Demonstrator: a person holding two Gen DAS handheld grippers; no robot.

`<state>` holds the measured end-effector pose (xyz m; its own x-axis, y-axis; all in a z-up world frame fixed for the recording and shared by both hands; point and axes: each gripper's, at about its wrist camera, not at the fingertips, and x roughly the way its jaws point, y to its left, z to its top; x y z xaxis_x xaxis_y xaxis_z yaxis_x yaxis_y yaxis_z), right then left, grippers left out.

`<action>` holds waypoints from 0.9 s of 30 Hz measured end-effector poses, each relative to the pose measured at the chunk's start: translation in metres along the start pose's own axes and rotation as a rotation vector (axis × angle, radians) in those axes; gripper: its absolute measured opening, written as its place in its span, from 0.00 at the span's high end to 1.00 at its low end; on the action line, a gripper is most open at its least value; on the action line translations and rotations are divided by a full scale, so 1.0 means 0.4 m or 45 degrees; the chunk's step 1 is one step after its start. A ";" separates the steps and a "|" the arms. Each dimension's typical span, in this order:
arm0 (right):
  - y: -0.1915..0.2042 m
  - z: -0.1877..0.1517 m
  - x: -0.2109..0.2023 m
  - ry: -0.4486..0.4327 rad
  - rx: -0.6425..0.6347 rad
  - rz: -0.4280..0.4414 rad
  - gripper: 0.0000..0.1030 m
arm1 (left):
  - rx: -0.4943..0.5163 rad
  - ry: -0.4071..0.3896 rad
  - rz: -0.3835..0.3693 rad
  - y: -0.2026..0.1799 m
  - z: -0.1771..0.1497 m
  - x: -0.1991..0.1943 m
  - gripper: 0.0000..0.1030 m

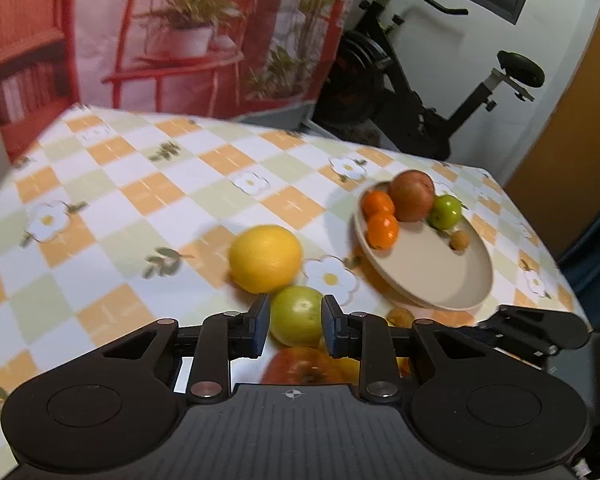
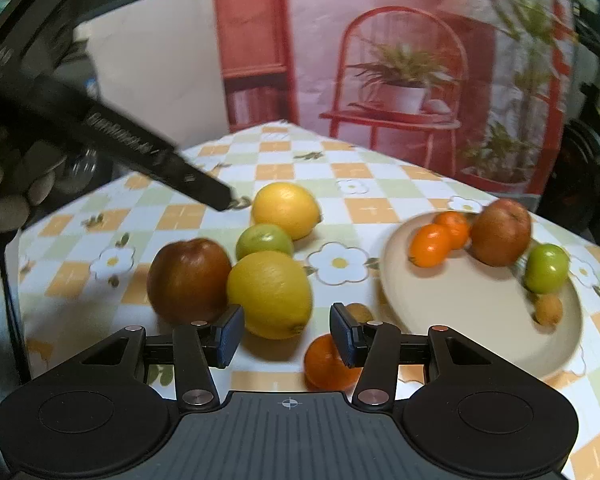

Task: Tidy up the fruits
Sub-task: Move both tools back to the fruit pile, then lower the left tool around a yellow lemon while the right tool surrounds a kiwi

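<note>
Left claw (image 1: 296, 322) is pinched round a green apple (image 1: 297, 315) near the tabletop's (image 1: 140, 208) front, right claw (image 2: 287, 334) is wide open w/ nothing, so next it prob. goes right into the plate (image 1: 440, 272).

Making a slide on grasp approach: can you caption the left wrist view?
Left gripper brackets a round green apple beside a yellow lemon, near the beige plate of fruit.

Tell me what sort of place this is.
Probably a room in a home: a table with a checked floral tablecloth, an exercise bike behind it, and a printed backdrop of a chair and plant. Fruit sits on a plate.
</note>
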<state>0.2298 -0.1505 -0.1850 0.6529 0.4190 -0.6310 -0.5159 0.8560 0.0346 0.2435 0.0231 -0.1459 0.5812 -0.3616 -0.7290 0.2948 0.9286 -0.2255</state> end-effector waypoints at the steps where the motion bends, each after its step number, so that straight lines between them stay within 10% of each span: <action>1: 0.004 0.001 0.007 0.011 -0.016 0.004 0.57 | -0.014 0.016 -0.021 -0.001 0.001 0.010 0.74; 27: 0.002 0.002 0.033 0.077 0.007 0.059 0.68 | -0.190 0.159 -0.218 0.023 0.000 0.094 0.77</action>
<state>0.2386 -0.1441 -0.1929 0.5934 0.4396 -0.6743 -0.5416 0.8377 0.0695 0.2682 0.0181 -0.1755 0.4319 -0.5099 -0.7439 0.2604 0.8602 -0.4385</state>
